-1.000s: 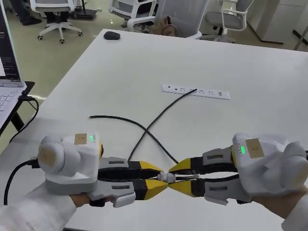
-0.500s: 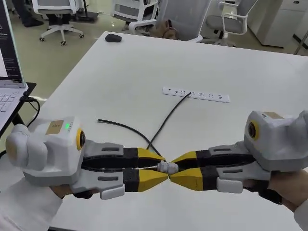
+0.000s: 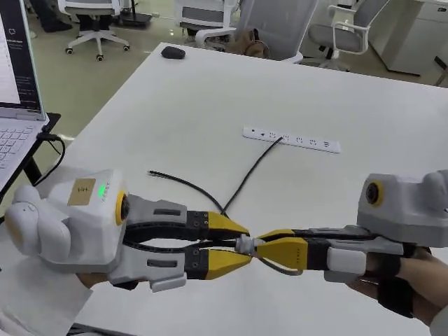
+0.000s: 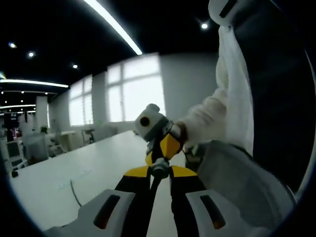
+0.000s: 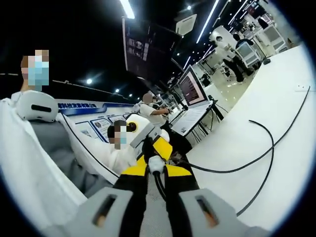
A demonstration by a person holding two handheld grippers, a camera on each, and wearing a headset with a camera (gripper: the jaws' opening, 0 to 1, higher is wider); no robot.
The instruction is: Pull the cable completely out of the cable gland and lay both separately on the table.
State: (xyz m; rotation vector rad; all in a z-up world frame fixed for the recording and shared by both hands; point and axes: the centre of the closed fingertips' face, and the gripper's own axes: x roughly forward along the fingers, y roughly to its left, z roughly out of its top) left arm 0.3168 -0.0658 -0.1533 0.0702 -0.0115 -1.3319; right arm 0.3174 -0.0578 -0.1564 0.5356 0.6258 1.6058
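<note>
Two firm grips, tip to tip.
The left gripper (image 3: 238,243) clamps the small, likely rigid cable gland (image 3: 246,244); the right gripper (image 3: 269,248) pinches the thin, bendy cable (image 3: 245,171) just beside it.

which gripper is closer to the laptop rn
Left. The left gripper comes in from the left side of the table, and the laptop stands just off that edge. The right gripper comes in from the opposite side, with the cable gland between them.
</note>
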